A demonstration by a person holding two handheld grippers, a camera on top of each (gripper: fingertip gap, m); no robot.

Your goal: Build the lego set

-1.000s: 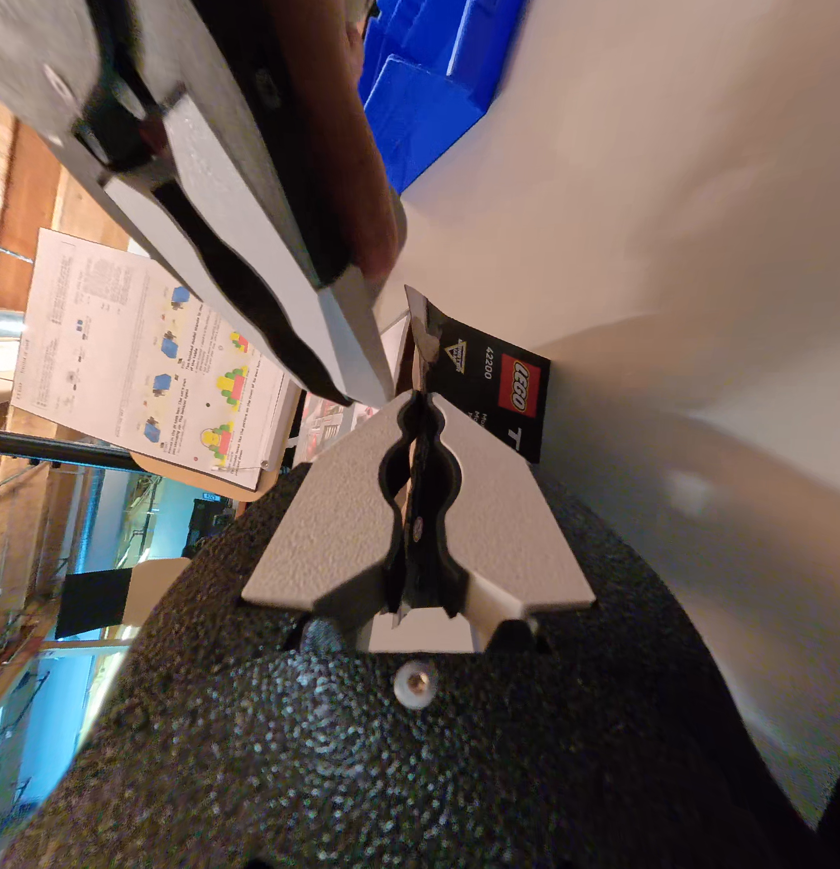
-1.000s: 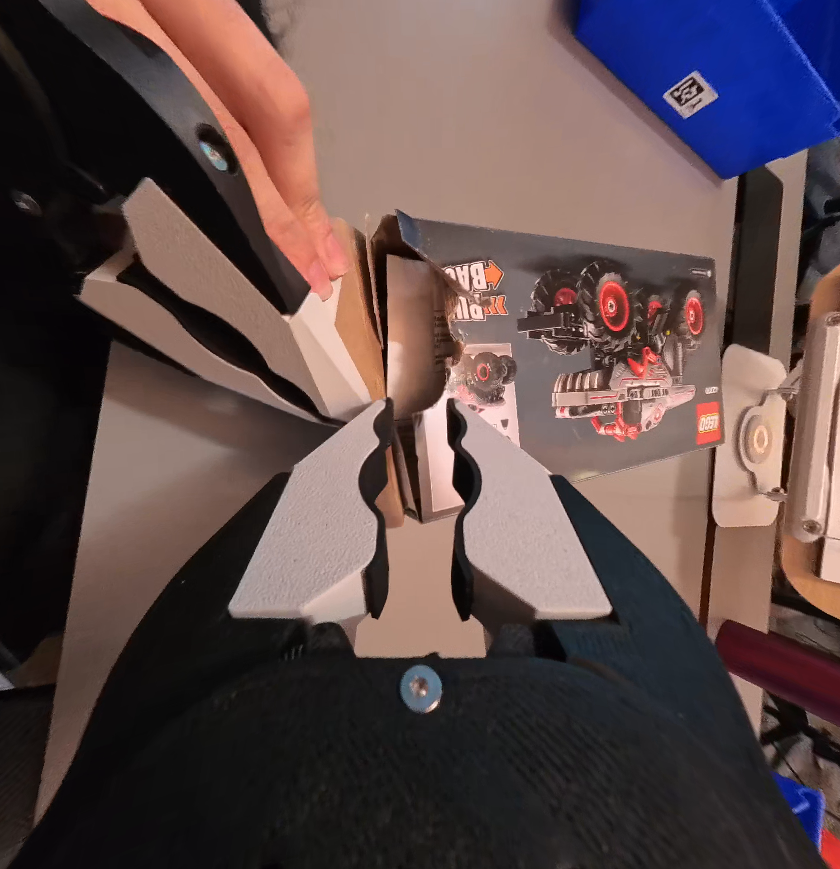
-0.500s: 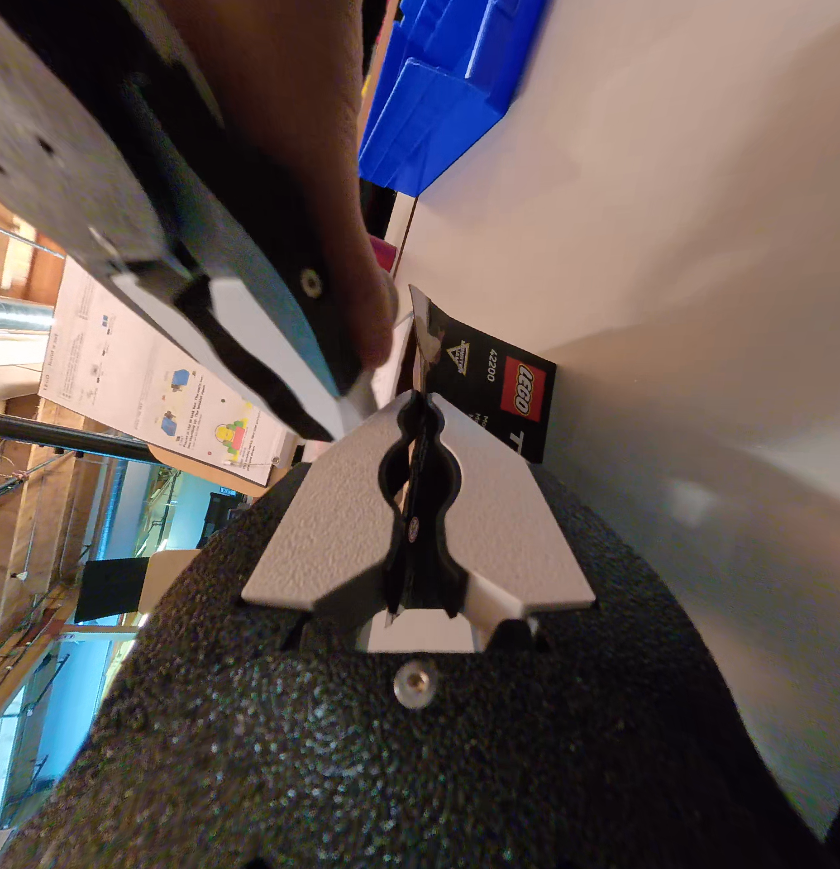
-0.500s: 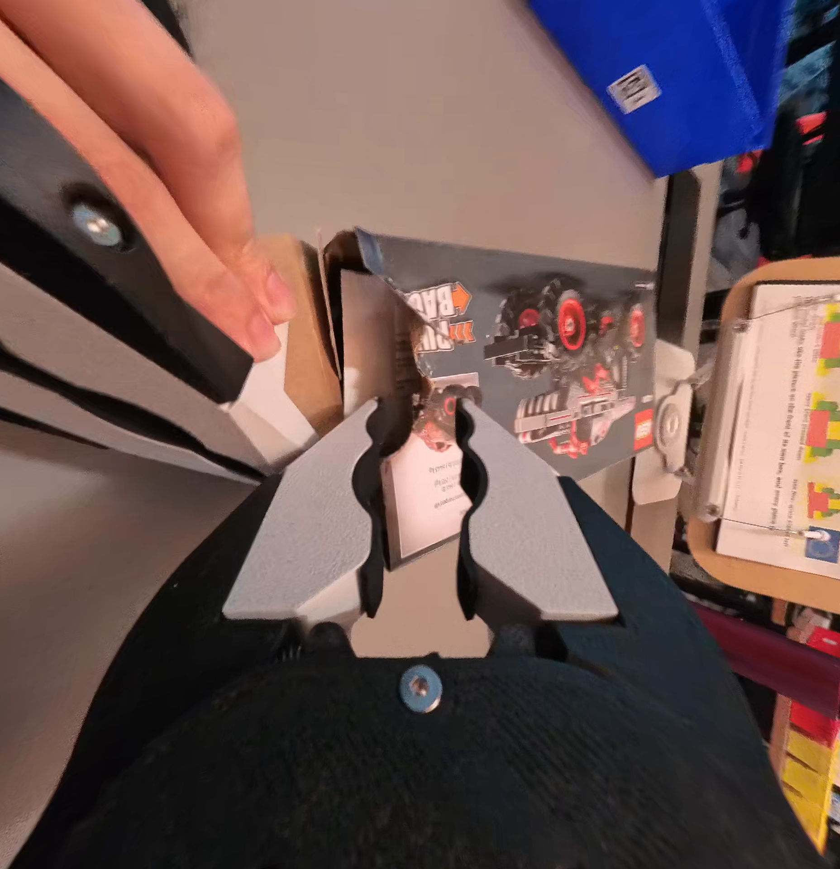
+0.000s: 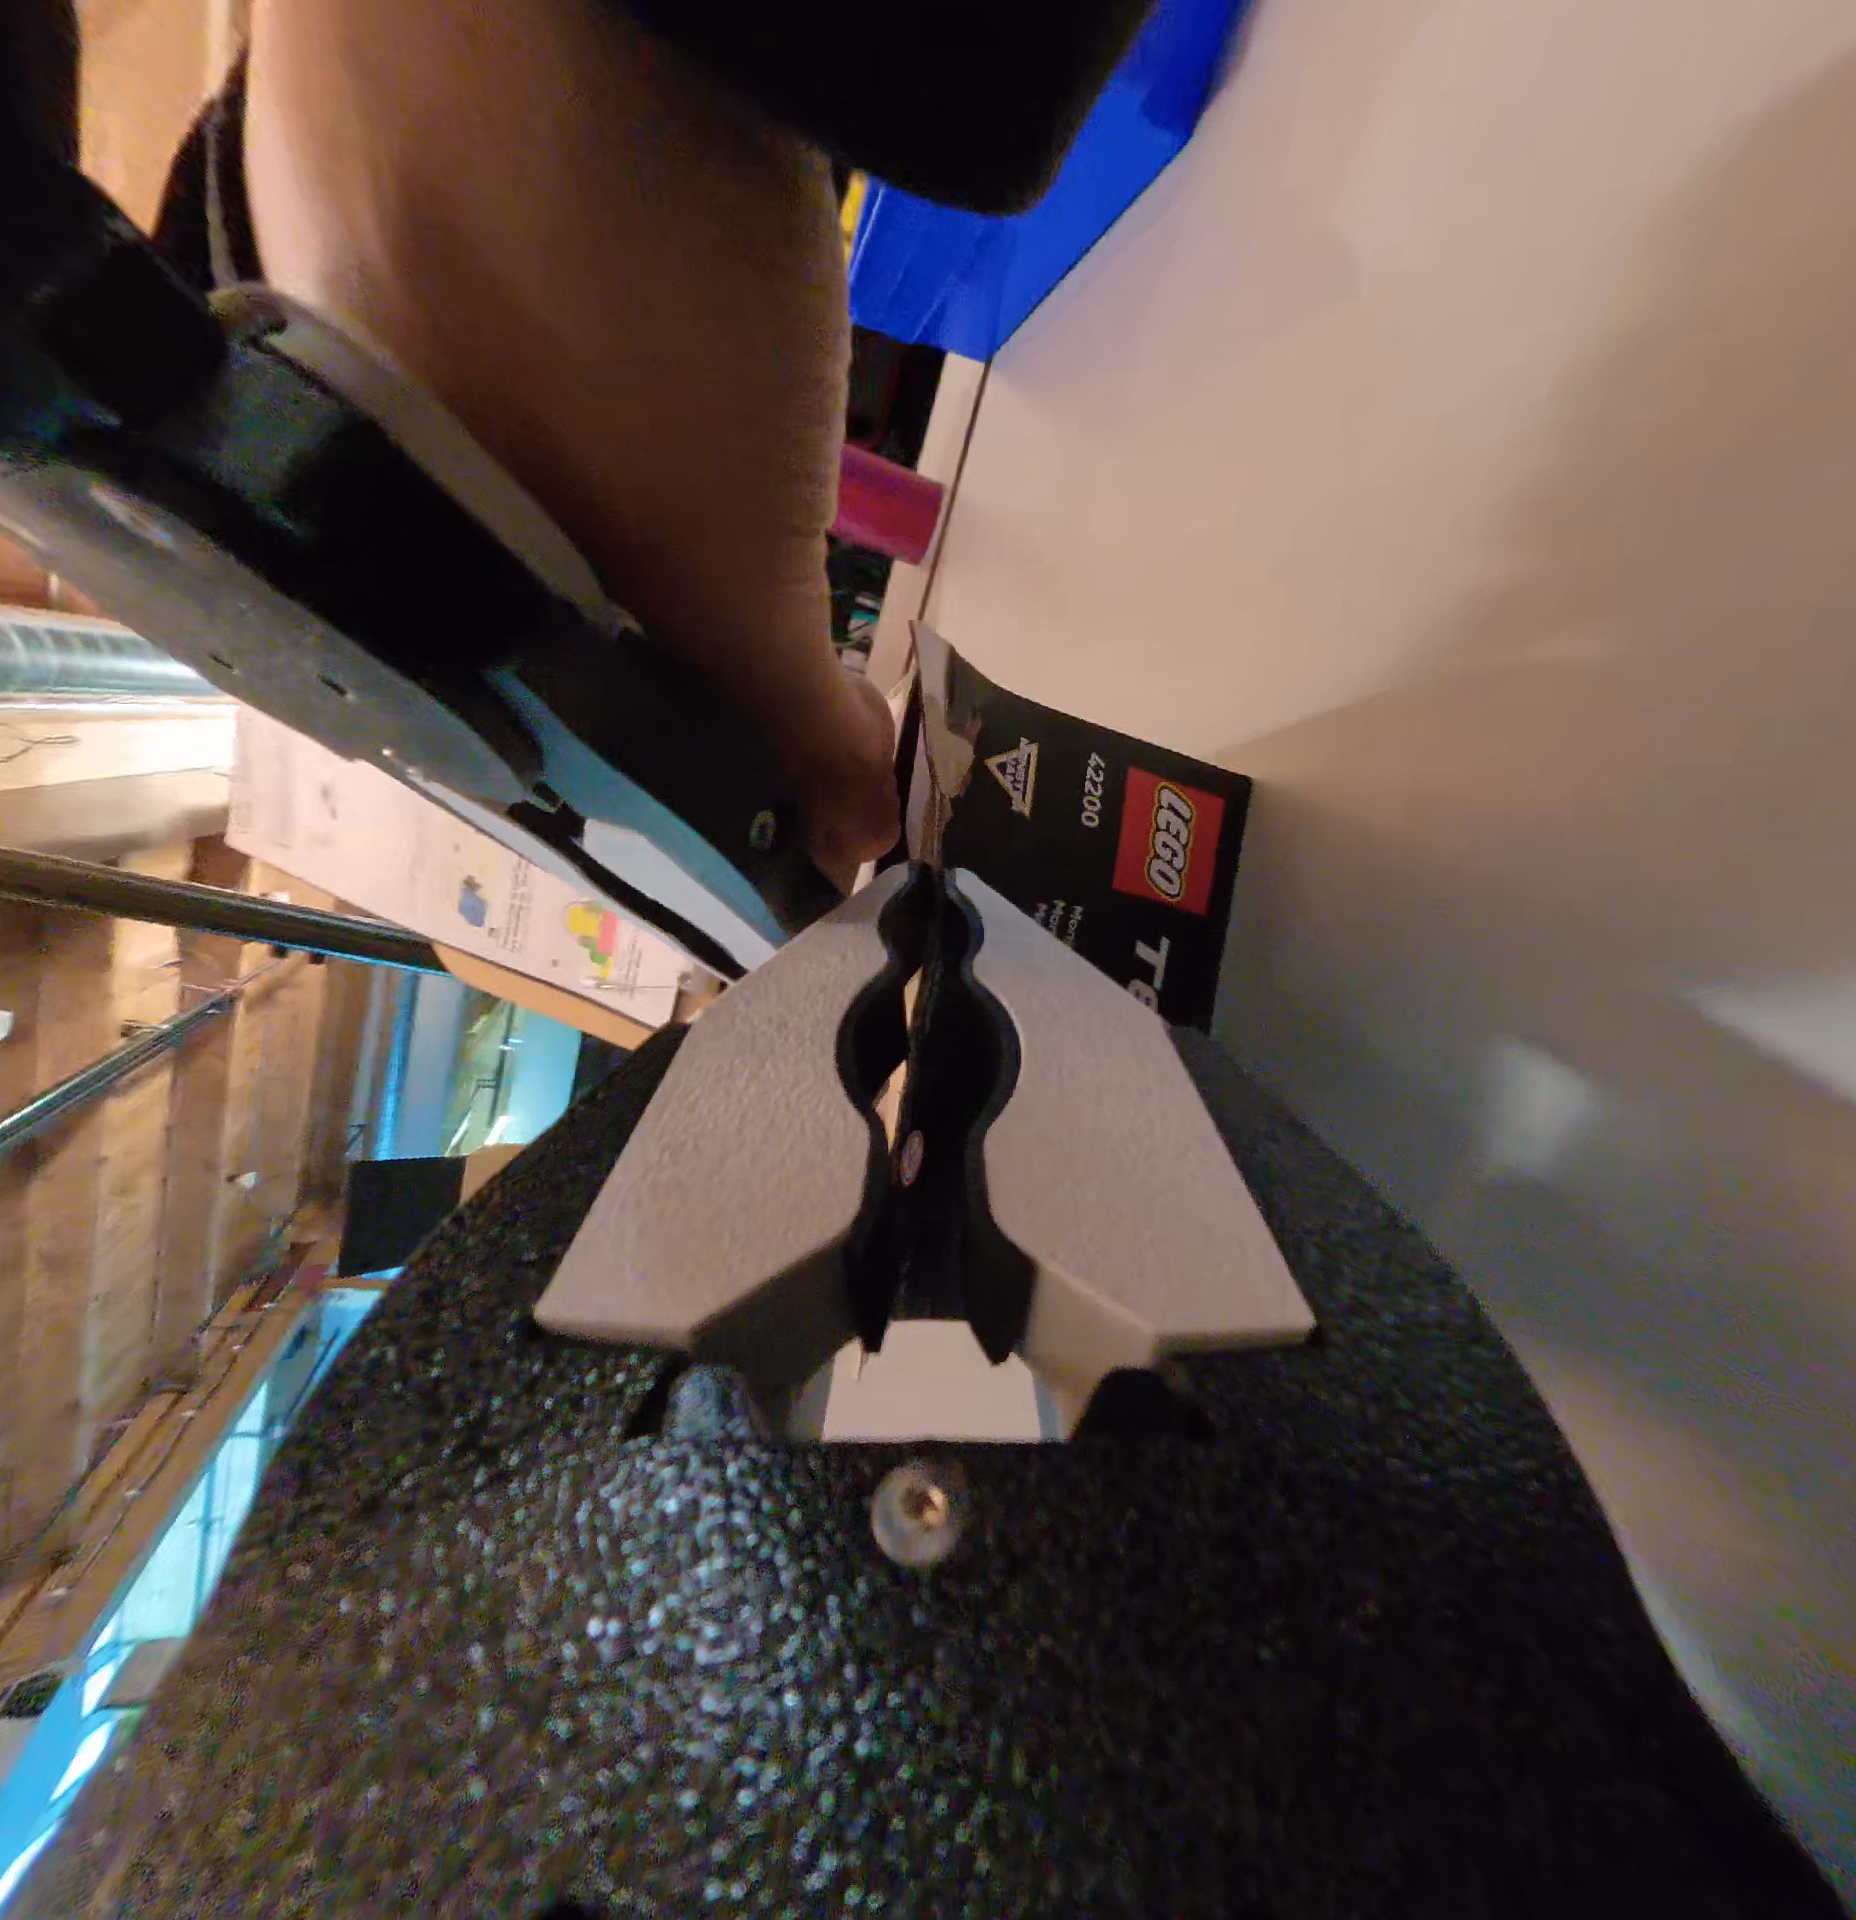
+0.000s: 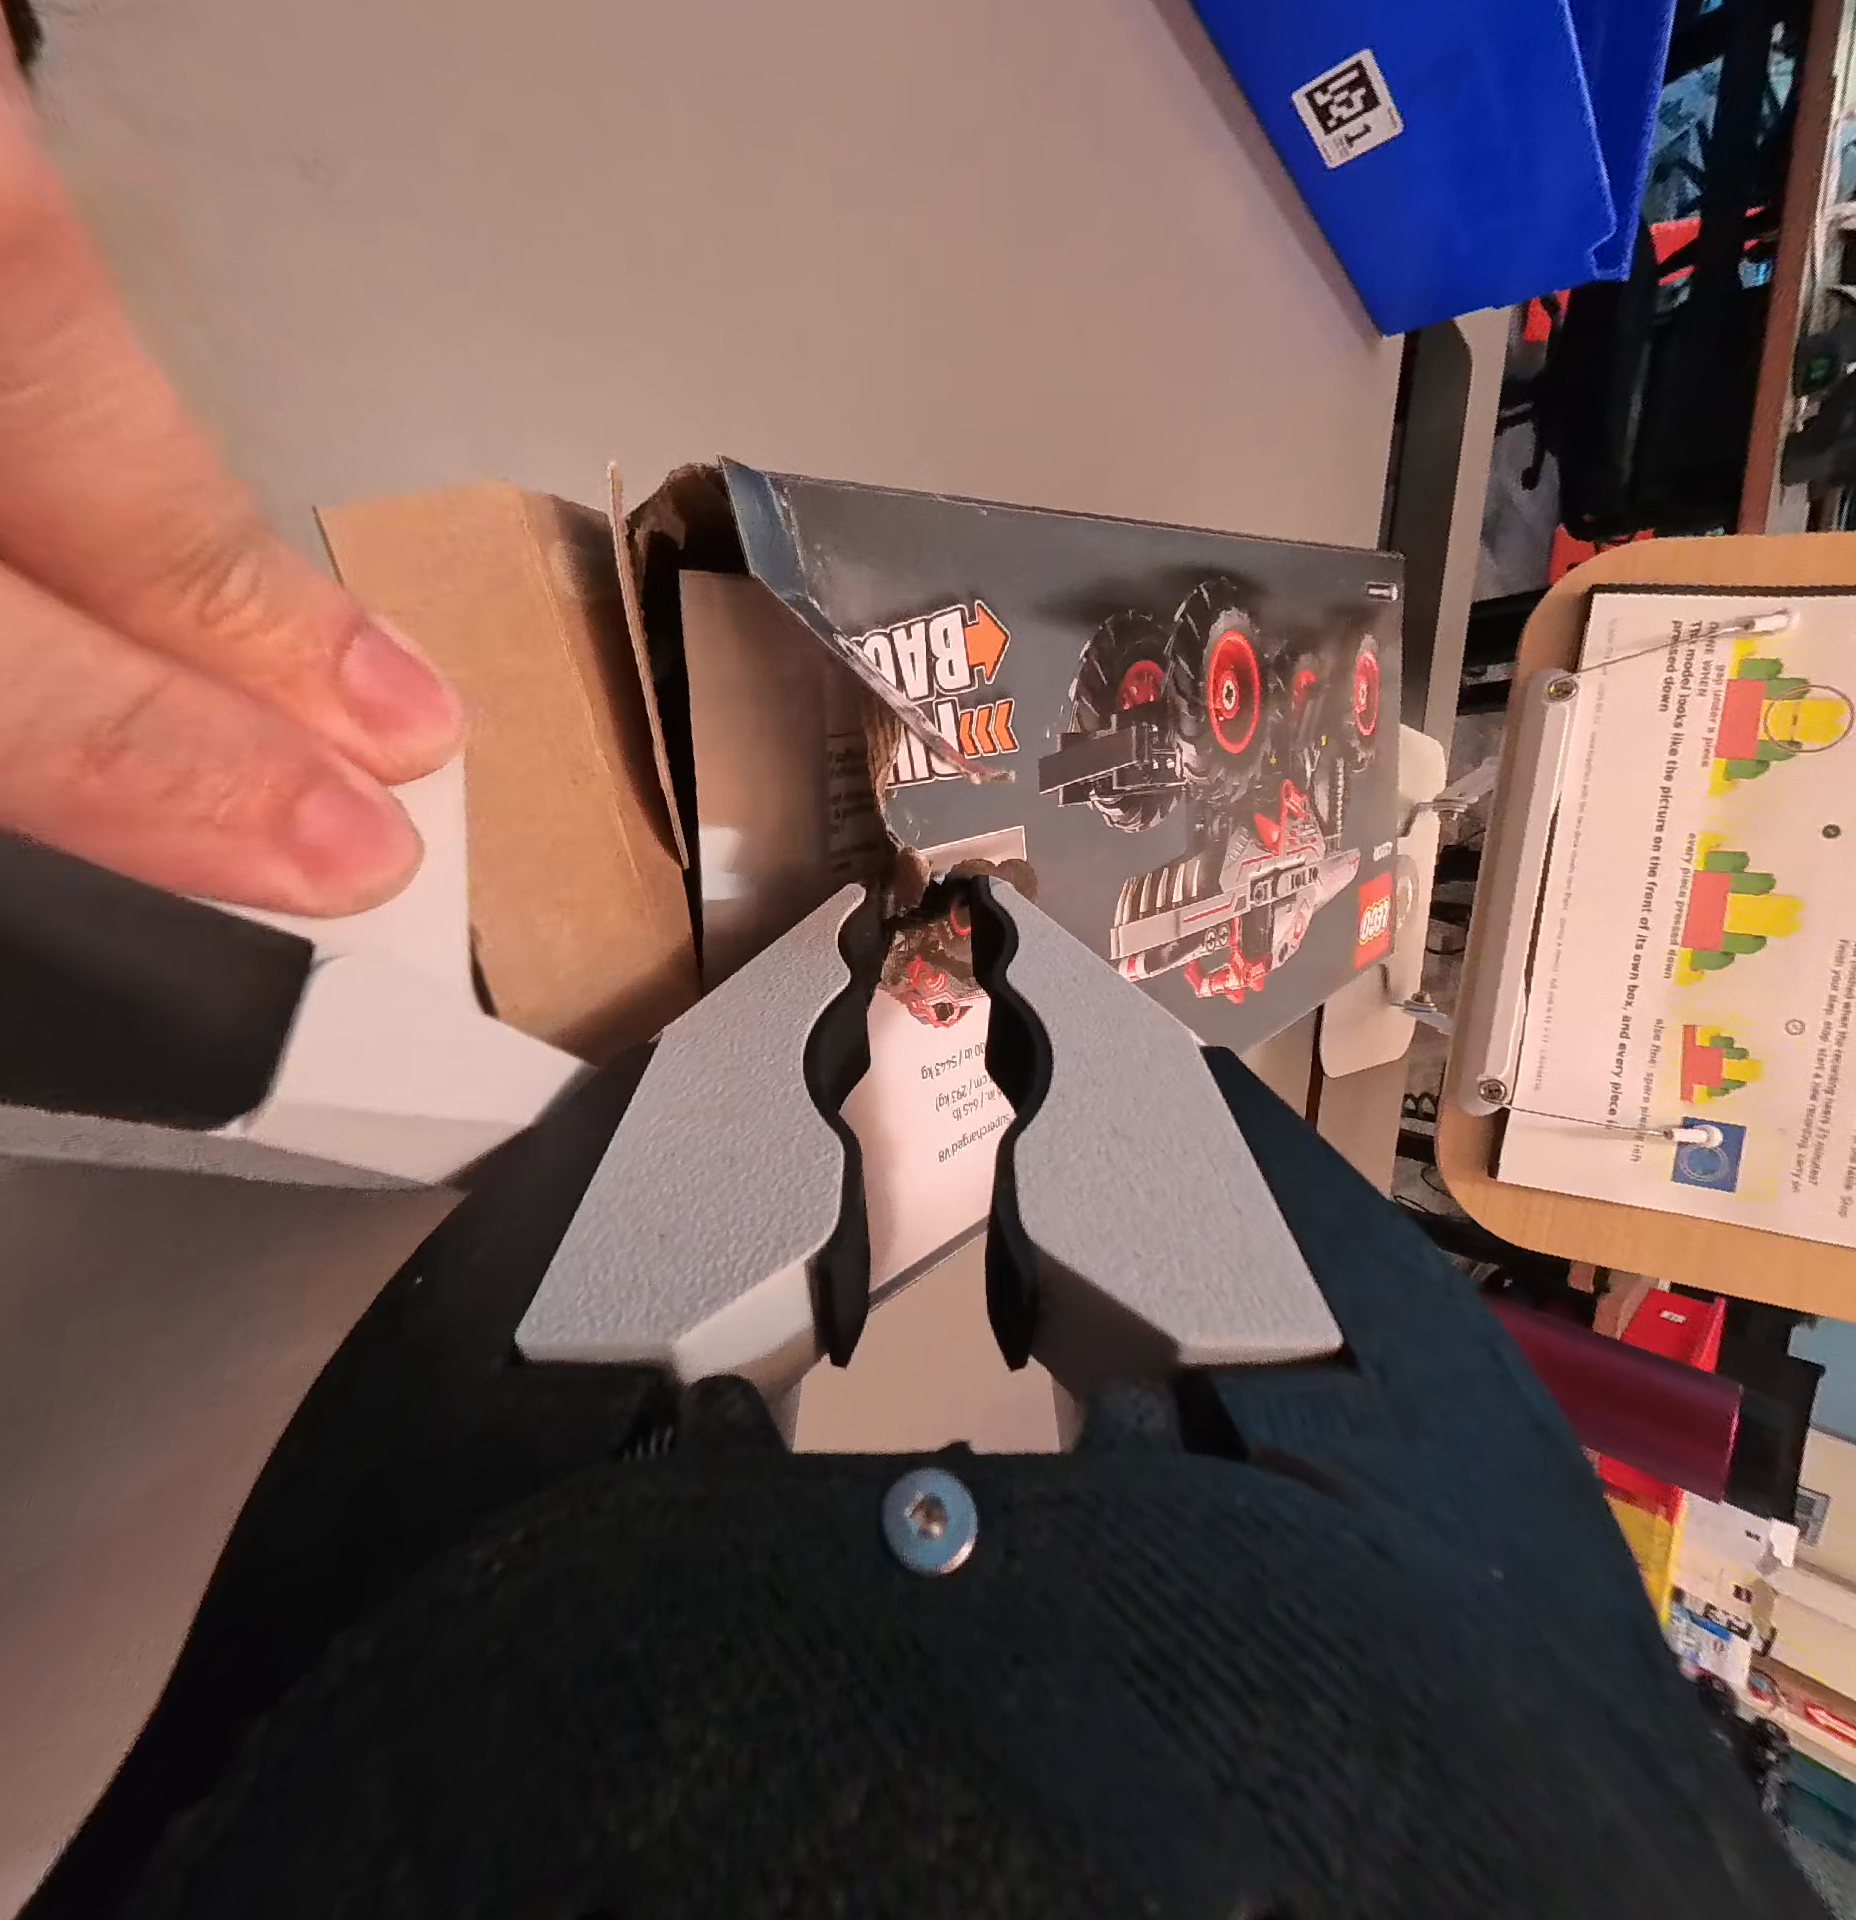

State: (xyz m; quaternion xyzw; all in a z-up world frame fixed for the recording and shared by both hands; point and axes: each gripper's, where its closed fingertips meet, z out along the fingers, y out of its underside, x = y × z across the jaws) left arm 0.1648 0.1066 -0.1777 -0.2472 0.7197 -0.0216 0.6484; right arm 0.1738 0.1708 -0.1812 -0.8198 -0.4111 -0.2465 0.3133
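The dark lego box point(image 6: 1163, 727), with a monster truck picture, lies on the pale table point(image 6: 695, 260) with its near end torn open. My right gripper point(image 6: 919, 891) is shut on a torn flap of the printed front panel point(image 6: 929, 1081), which runs down between its fingers. My left gripper point(image 5: 929, 883) is shut on a thin card flap at the box's end; the black side of the box point(image 5: 1142, 862) shows just beyond it. In the right wrist view this is the brown end flap point(image 6: 550, 769), beside the hand point(image 6: 228, 665) that holds the left gripper.
A blue bin point(image 6: 1454, 135) stands at the table's far edge, also in the left wrist view point(image 5: 965, 270). A wooden board with an instruction sheet point(image 6: 1682, 935) hangs past the table edge. Cluttered shelves lie beyond it.
My right gripper has narrowed onto the front panel's flap, and the panel has torn further open. My left gripper has stayed shut on the end flap. The right hand has come closer in the left wrist view.
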